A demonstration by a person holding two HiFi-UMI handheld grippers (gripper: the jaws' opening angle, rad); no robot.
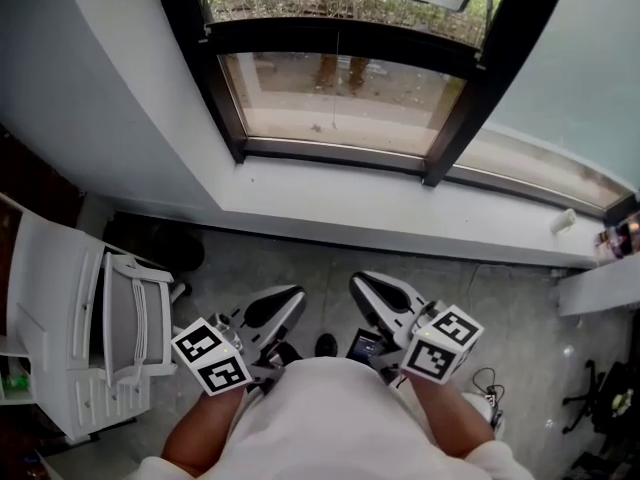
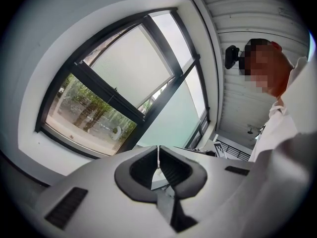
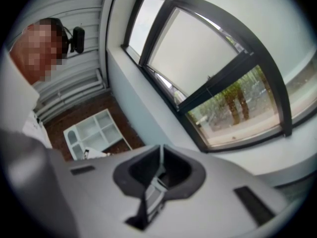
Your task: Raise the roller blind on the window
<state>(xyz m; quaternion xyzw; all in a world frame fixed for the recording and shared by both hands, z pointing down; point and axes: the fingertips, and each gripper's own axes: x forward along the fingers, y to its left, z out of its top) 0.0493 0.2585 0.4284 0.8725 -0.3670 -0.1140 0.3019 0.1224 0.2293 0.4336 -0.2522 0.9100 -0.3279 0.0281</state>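
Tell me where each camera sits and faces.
Head view: on the person's head, steeply down at black-framed glass window, left gripper, right gripper, white shirt.
Left gripper view: on the left gripper, along its shut jaws towards the window; shirt right.
Right gripper view: on the right gripper, along shut jaws, window beyond; shirt left.
Shared: all show the window.

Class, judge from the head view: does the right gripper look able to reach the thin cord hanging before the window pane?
Probably not without stepping closer: the right gripper is shut and held near the body, well short of the thin cord, with the window sill between. Nothing blocks the way.
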